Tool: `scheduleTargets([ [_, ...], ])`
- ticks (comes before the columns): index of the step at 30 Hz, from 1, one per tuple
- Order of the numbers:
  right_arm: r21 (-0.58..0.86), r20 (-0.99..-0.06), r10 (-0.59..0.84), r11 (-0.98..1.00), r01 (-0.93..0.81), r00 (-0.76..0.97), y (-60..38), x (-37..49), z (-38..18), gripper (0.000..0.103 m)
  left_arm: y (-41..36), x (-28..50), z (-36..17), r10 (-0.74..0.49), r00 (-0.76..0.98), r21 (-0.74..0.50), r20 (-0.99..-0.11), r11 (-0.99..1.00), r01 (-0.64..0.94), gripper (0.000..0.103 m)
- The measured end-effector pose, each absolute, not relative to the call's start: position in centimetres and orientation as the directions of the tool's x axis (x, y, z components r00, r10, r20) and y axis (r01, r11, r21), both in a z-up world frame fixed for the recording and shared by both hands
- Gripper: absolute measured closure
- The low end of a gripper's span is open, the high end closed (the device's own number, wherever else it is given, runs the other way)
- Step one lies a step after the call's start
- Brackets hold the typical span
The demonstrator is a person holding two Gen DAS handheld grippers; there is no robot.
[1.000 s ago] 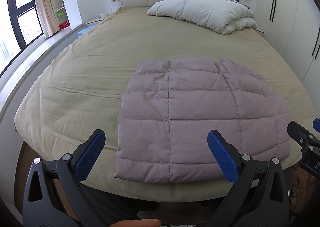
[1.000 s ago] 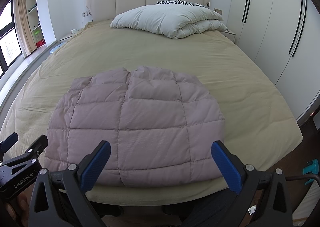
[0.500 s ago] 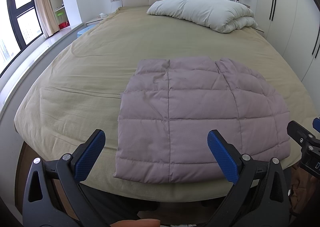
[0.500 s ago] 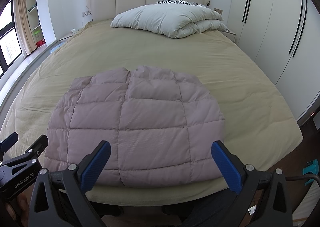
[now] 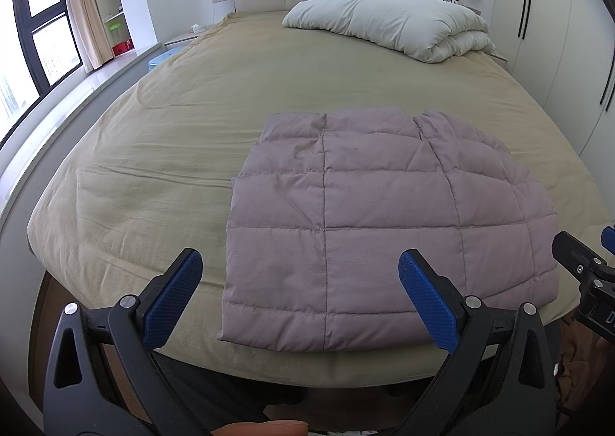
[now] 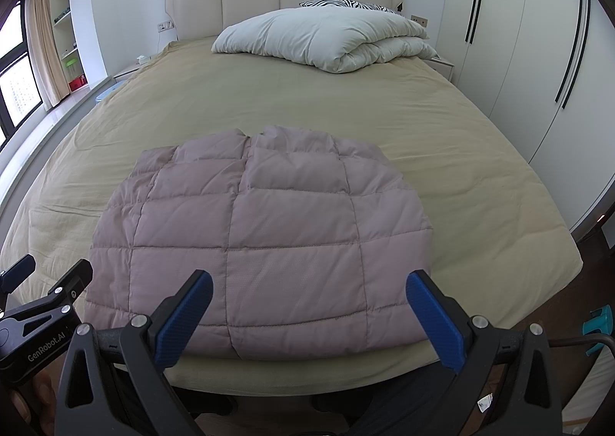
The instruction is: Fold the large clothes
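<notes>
A mauve quilted puffer jacket [image 5: 384,220] lies folded into a flat rectangle near the front edge of the bed, also in the right wrist view [image 6: 261,240]. My left gripper [image 5: 300,297] is open and empty, held off the bed's front edge just before the jacket's near left corner. My right gripper [image 6: 307,317] is open and empty, held before the jacket's near hem. Each gripper's body shows at the edge of the other's view.
The bed has a tan cover [image 5: 173,120] [image 6: 480,151]. A folded white duvet [image 5: 392,24] and a zebra pillow [image 6: 346,4] lie by the headboard. White wardrobes [image 6: 519,32] stand to the right, a window and shelves [image 5: 42,20] to the left.
</notes>
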State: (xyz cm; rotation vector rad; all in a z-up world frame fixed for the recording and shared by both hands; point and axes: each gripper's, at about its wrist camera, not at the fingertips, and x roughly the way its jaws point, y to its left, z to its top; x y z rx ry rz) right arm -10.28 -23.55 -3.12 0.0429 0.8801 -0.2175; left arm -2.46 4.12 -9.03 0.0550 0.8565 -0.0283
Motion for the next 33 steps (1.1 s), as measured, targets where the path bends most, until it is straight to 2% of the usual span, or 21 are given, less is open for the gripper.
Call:
scheduleTargets([
  [33, -0.051, -0.769, -0.171, 0.977, 0.208, 0.616, -23.37, -10.46, -3.33, 0.0, 5.02, -2.19, -9.05, -0.011, 0.65, 0.041, -0.76, 0.997, 0.065, 0.0],
])
